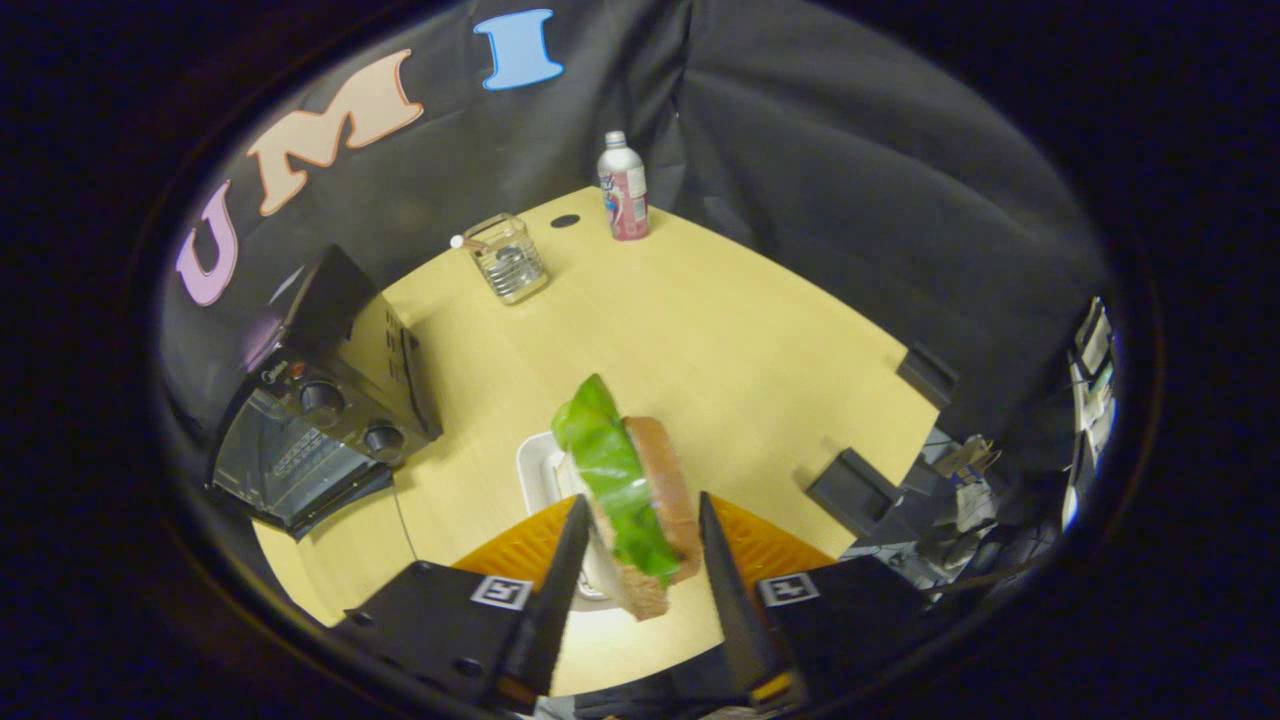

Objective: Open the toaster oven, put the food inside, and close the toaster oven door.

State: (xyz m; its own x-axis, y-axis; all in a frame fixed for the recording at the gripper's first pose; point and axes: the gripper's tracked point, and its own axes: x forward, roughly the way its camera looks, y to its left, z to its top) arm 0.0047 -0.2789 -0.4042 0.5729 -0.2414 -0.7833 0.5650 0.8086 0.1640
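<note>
A sandwich (640,500), made of bread slices with a green lettuce leaf, is held on edge between the two fingers of the gripper (640,540), which are closed narrowly against its sides. It is raised above a white plate (537,468) lying on the light wooden table (720,340). The toaster oven (315,410) stands to the far left, its door lowered open. A glass container (508,257) and a bottle (622,187) are seen near the far edge of the table.
</note>
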